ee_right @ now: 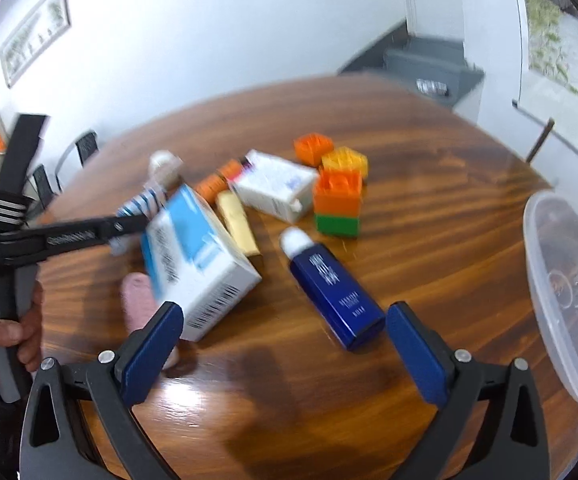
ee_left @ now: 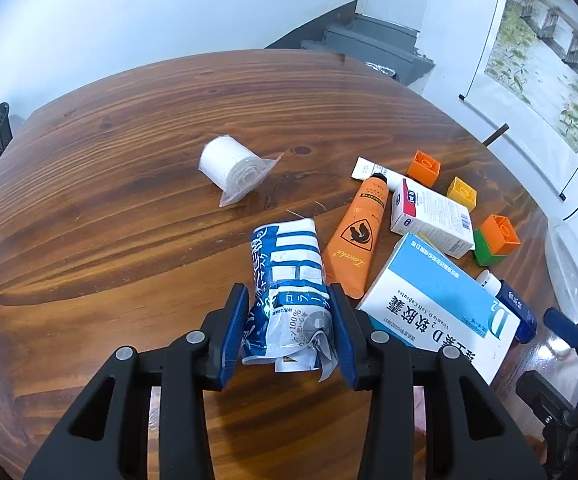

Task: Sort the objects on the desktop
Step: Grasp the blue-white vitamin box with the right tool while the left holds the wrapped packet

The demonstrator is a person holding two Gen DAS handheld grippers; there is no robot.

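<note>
Left wrist view: left gripper (ee_left: 289, 328) has its jaws clamped on a blue-white pouch (ee_left: 289, 280), low over the table (ee_left: 129, 160) beside the pile. Pouch is soft & crinkly, so it could slip or snag the big blue-white box (ee_left: 437, 308) when carried. Right gripper (ee_right: 285, 356) spread wide, nothing in it, near the blue bottle (ee_right: 335, 286). Count: 2 boxes, 1 orange tube (ee_left: 355, 236), 1 wrapped roll (ee_left: 233, 168), 4 toy blocks, 1 clear tub (ee_right: 565, 292).

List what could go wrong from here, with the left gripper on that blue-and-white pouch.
1. The left gripper pinches only the crumpled near end of the blue-and-white pouch; the soft pack may sag or slip out when lifted.
2. The vitamin D box and orange tube lie close beside it and could get dragged.
3. The open right gripper could bump the blue bottle.
</note>
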